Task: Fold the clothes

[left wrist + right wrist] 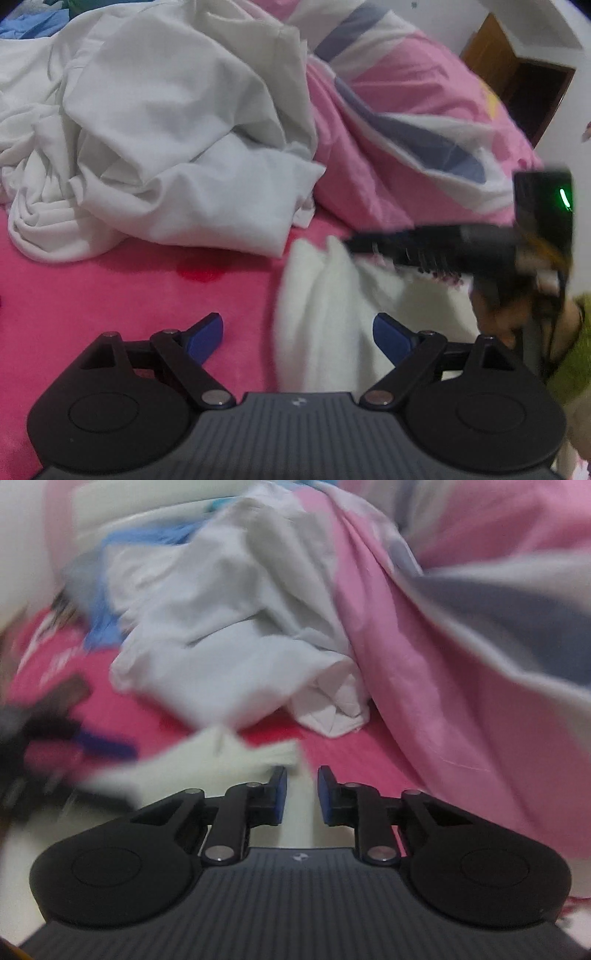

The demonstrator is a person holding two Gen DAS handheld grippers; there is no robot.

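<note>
The left gripper (297, 332) is spread wide, grasping nothing. The right gripper (302, 790) pinches one small, soft white cloth (325, 314), lifted at its near edge off the pink sheet (110, 295), which lies bare to its left. Beyond is one crumpled white garment (177, 147), touching a striped pink quilt (388, 166).

Both wrist views close over bed (92, 295)

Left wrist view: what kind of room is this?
Most likely a bedroom, with the work done on a bed. A bright pink bedsheet covers the surface, a rumpled pink quilt is bunched behind it, and a wooden door stands in the white wall beyond.
</note>
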